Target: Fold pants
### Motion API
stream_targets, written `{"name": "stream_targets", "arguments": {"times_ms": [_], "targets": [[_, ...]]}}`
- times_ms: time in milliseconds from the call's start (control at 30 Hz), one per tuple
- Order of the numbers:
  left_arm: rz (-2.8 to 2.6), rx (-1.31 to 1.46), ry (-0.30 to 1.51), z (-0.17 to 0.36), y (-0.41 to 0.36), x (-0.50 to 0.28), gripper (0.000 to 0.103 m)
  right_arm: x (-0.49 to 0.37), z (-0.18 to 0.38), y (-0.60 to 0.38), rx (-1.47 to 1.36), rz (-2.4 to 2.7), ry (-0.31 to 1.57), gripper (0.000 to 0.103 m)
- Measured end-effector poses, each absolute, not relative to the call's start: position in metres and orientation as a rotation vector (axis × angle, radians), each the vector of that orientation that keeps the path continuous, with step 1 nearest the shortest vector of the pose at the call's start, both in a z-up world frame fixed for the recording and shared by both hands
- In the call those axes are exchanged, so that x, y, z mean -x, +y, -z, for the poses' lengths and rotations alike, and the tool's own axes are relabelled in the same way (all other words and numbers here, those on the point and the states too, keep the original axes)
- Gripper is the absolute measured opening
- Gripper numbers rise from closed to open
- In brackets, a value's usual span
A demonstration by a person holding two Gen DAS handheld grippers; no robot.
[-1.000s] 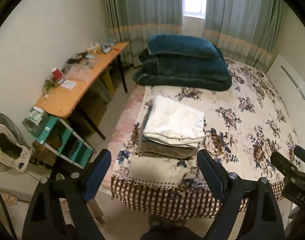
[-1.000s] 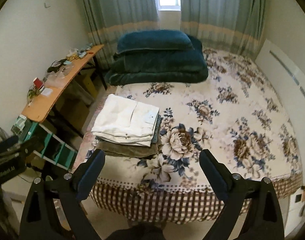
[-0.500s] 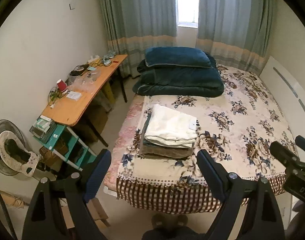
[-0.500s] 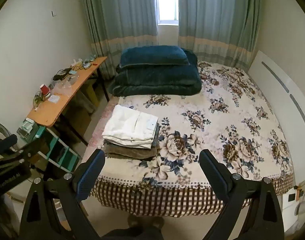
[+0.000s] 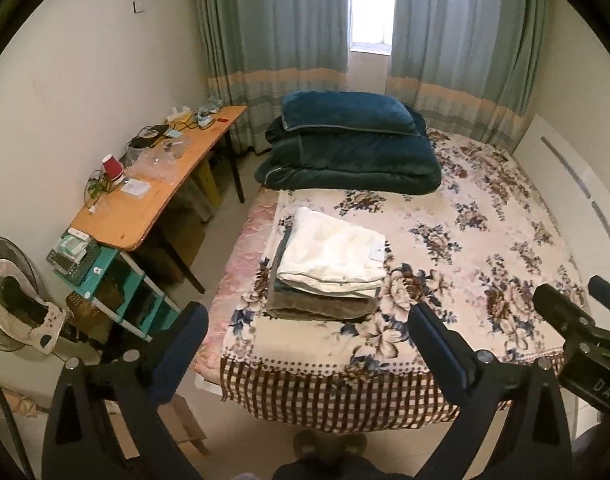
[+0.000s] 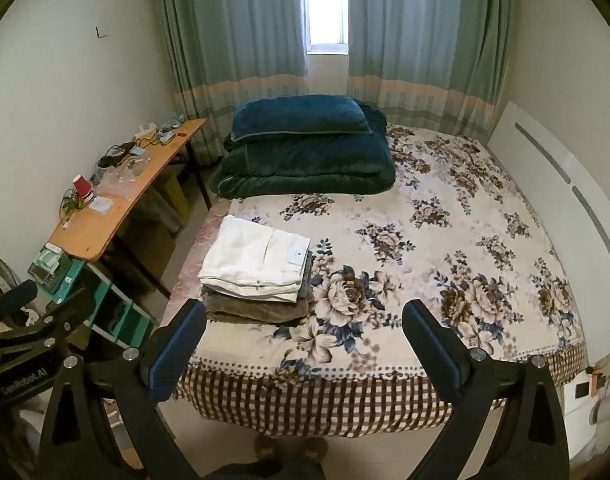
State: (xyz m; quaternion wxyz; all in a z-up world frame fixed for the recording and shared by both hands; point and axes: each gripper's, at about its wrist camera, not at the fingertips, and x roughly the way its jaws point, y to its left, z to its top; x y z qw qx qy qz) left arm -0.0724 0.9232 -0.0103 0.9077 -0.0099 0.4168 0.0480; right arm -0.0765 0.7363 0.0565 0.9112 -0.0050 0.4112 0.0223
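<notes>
Folded white pants [image 5: 333, 256] [image 6: 257, 260] lie on top of a stack with grey-brown folded pants [image 5: 317, 306] [image 6: 257, 308] beneath, near the front left corner of the flowered bed [image 5: 465, 248]. Both grippers hover off the foot of the bed, well back from the stack and pointing down at it. My left gripper [image 5: 307, 316] has its jaws opening wide, with nothing between them. My right gripper [image 6: 303, 310] is open and empty too. Each gripper's body shows at the edge of the other's view.
A folded dark blue duvet [image 5: 353, 152] and pillow sit at the far end of the bed. A cluttered wooden desk [image 5: 157, 196], a teal shelf [image 5: 121, 300] and a fan [image 5: 9, 300] stand at the left. The white headboard [image 5: 577, 184] runs along the right.
Both grippers have drawn back and up from the bed, so the stack looks smaller and farther. The left jaws stand a little wider than before.
</notes>
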Motion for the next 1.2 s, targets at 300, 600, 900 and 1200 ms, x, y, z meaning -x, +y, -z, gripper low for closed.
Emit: {"name": "stream_targets", "arguments": {"times_ms": [300, 600, 900, 1200], "targets": [[-0.111, 0.011, 0.862, 0.013, 0.926, 0.072, 0.103, 0.067, -0.045, 0.741, 0.020, -0.027, 0.861, 0.101], [-0.141, -0.023, 0.828, 0.004, 0.933, 0.072, 0.103, 0.064, -0.040, 0.743, 0.009, -0.027, 0.859, 0.101], [-0.141, -0.027, 0.823, 0.003, 0.936, 0.073, 0.103, 0.063, -0.034, 0.746, 0.000, -0.028, 0.867, 0.101], [-0.144, -0.016, 0.819, 0.000, 0.940, 0.068, 0.103, 0.066, -0.029, 0.747, -0.005, -0.028, 0.866, 0.101]]}}
